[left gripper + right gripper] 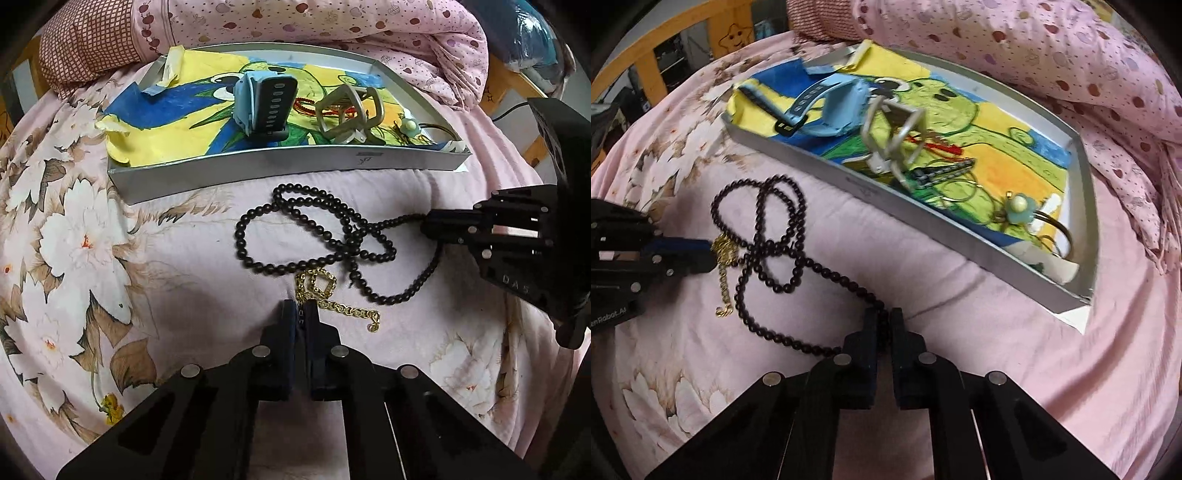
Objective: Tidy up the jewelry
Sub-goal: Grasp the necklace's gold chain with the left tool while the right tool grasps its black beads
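Lying tangled: gold chain (pixel 325 295) clenched by left gripper (pixel 303 310), black beads (pixel 314 229) by right gripper (pixel 884 321); separate lifts risked snagging.

Left gripper (pixel 711 254) reads "nRobot.AI"; right gripper (pixel 424 223) "DAS".

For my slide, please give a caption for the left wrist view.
Left gripper pinches gold chain; right gripper pinches black bead necklace.
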Available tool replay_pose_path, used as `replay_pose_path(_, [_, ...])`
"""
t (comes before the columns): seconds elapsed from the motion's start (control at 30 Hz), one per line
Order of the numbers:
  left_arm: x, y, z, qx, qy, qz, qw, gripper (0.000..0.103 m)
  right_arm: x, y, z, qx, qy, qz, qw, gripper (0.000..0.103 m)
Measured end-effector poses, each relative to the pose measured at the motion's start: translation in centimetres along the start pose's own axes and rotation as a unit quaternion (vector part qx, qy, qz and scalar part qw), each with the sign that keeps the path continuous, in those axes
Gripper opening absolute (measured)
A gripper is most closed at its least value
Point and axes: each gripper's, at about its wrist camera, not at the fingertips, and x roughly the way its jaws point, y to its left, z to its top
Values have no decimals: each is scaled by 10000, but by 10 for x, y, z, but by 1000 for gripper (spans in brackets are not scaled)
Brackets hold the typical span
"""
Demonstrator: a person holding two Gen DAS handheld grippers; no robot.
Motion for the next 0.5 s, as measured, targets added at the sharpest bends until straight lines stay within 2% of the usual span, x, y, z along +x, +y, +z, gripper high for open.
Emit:
replay_pose_path(0.2, [-4,7,3,-289,10,-270,9992,4,1,-10,1,234,11,-88,9997,6])
replay_pose_path(0.5, [1,1,8,-138,-55,-170,9997,10,3,-12,4,365,-23,-46,9993,6])
